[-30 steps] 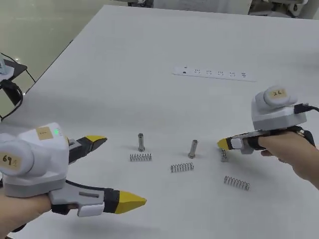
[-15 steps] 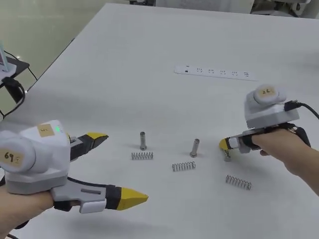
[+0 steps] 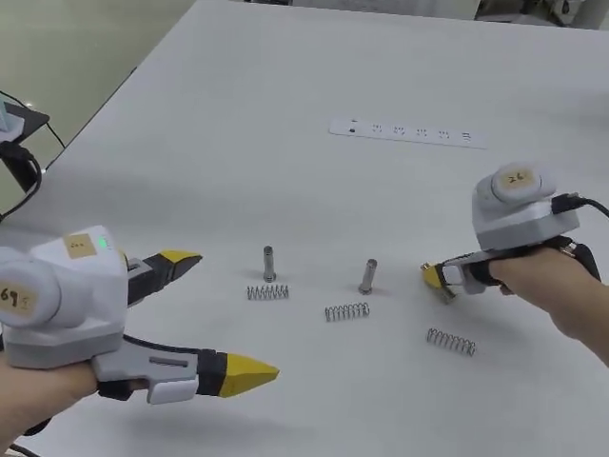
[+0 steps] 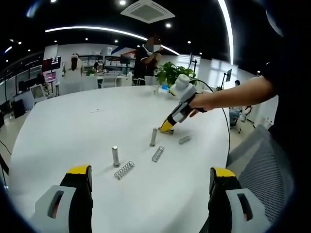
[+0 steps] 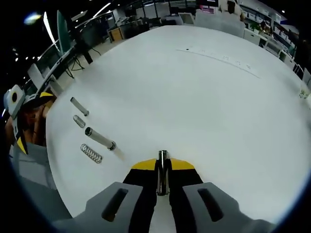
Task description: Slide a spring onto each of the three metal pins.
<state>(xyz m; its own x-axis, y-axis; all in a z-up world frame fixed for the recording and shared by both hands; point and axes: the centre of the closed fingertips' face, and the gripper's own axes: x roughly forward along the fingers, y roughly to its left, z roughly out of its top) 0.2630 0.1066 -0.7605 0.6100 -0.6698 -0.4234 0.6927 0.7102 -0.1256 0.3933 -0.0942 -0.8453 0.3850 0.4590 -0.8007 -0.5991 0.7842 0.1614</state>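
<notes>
Two jaws of the right gripper are clenched on one metal pin. In the right gripper view the pin lies lengthwise between the yellow tips, with its end poking out just ahead of them. In the head view the gripper's tip sits low over the desk and points toward the person's left. Cannot tell whether the pin's end touches the desk.

The nearest spring lies flat on the desk near that tip, on the person's side of it and a little to the right. Its long axis runs roughly left-right across the desk, slightly slanted, so it is not in line with the held pin. Judgement: either the pin's end must be swung round to meet an open end of the coil, or the other gripper must lift the spring and feed it on.

The left gripper is released, jaws spread wide and holding nothing. It is well apart from that spring, and the right gripper is clearly the nearer.

The left pin stands upright closer to the left gripper, with the left spring lying just in front of it. The middle pin stands leaning slightly, with the middle spring near its foot. No spring is on any pin yet. A power strip lies at the far side, well apart from the work.
</notes>
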